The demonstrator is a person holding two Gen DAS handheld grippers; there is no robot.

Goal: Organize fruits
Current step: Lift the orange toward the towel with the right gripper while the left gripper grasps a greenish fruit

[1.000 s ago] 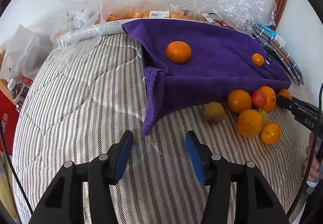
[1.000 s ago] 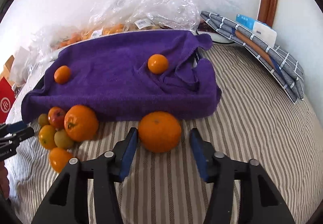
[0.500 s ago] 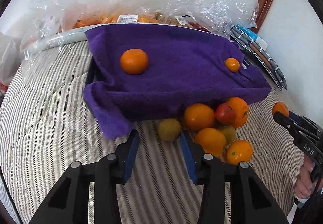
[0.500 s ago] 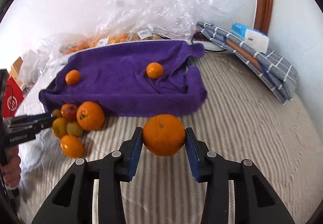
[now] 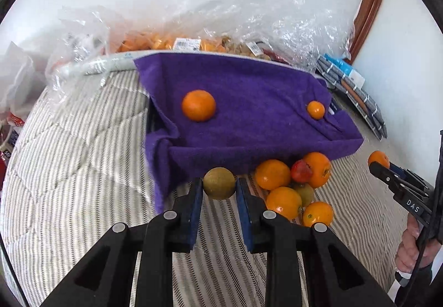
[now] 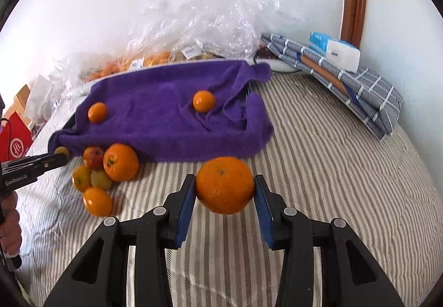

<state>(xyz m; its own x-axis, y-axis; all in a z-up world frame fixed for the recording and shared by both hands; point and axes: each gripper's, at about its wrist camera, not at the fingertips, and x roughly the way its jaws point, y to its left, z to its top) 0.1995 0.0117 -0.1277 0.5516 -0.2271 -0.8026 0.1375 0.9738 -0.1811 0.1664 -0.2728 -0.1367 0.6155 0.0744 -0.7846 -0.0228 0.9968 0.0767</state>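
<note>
My left gripper (image 5: 218, 190) is shut on a brown-green kiwi (image 5: 219, 183), held just in front of the purple towel (image 5: 249, 102). My right gripper (image 6: 224, 190) is shut on a large orange (image 6: 224, 184) and holds it above the striped bedding; it shows at the right of the left wrist view (image 5: 378, 159). A pile of oranges, a red fruit and green fruits (image 5: 293, 188) lies against the towel's front edge; it also shows in the right wrist view (image 6: 105, 171). Two oranges rest on the towel (image 6: 97, 112) (image 6: 203, 101).
Clear plastic bags with packed fruit (image 5: 193, 41) lie behind the towel by the wall. A folded grey checked cloth with a white and blue box (image 6: 340, 69) lies at the right. A red box (image 6: 15, 138) stands at the left edge.
My left gripper moved right to the kiwi and shut on it. My right gripper shut on the large orange and lifted it off the bedding.
</note>
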